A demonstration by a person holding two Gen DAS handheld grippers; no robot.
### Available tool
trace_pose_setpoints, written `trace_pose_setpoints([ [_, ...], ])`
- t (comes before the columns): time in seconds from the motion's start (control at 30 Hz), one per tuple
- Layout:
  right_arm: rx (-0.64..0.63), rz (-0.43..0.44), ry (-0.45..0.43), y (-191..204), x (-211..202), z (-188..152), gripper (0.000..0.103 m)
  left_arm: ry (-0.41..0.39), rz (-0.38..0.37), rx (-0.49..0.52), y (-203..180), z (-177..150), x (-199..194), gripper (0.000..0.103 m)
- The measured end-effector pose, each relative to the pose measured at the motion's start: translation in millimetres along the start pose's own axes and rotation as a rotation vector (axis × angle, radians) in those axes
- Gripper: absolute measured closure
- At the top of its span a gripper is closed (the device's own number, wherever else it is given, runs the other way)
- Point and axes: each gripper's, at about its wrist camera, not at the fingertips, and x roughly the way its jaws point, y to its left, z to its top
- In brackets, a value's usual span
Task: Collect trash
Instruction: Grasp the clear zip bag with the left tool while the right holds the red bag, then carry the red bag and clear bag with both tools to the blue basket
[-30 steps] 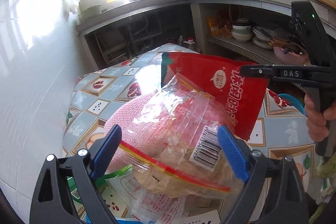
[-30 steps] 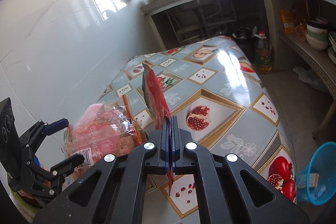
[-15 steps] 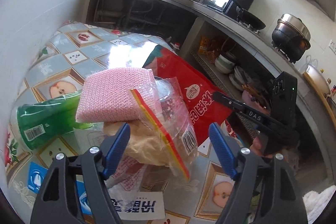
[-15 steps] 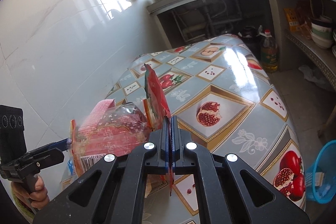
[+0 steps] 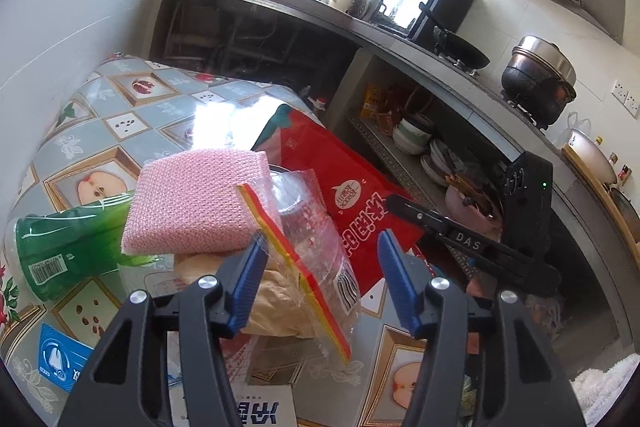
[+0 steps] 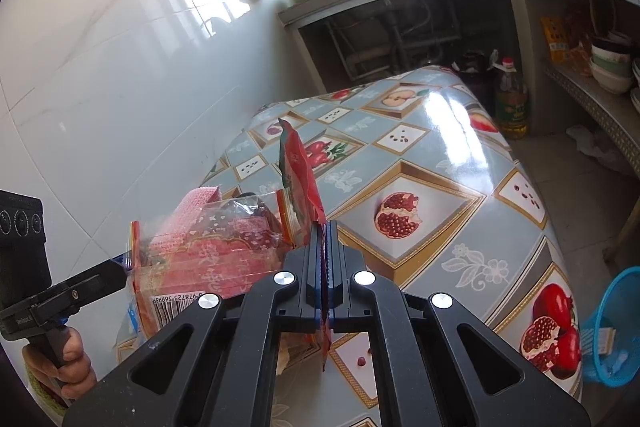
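On the tiled desk (image 5: 120,115) a red bag (image 5: 340,179) stands pinched in the closed right tongs (image 6: 323,247). Beside it, the left tongs (image 5: 320,275) have just been closing around a clear zip bag (image 5: 316,255), pads not yet pressing. Light, crinkly and slippery, it is probably best taken at the red zip strip.

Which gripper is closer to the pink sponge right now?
Left. The left gripper sits just below the pink sponge; the right gripper, shut on the red bag, is farther off.
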Motion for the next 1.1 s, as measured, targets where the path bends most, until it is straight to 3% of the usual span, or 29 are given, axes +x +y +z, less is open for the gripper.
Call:
trace_pose_setpoints([
  [0.1,0.003,0.001,-0.001,0,0,0,0.102,0.039,0.009,0.007,-3,-2,9,0.055],
  [0.17,0.0,0.0,0.0,0,-1,0,0.102,0.066,0.03,0.007,-4,-4,15,0.066],
  [0.27,-0.003,-0.005,-0.002,0,-2,0,0.102,0.073,0.028,-0.009,-3,-5,18,0.082],
  [0.37,-0.003,-0.015,-0.007,-2,-3,-1,0.102,0.067,0.024,-0.02,-3,-4,18,0.089],
  [1.1,-0.038,-0.125,-0.113,3,-53,-6,0.102,-0.004,0.009,0.119,-50,-7,4,0.097],
])
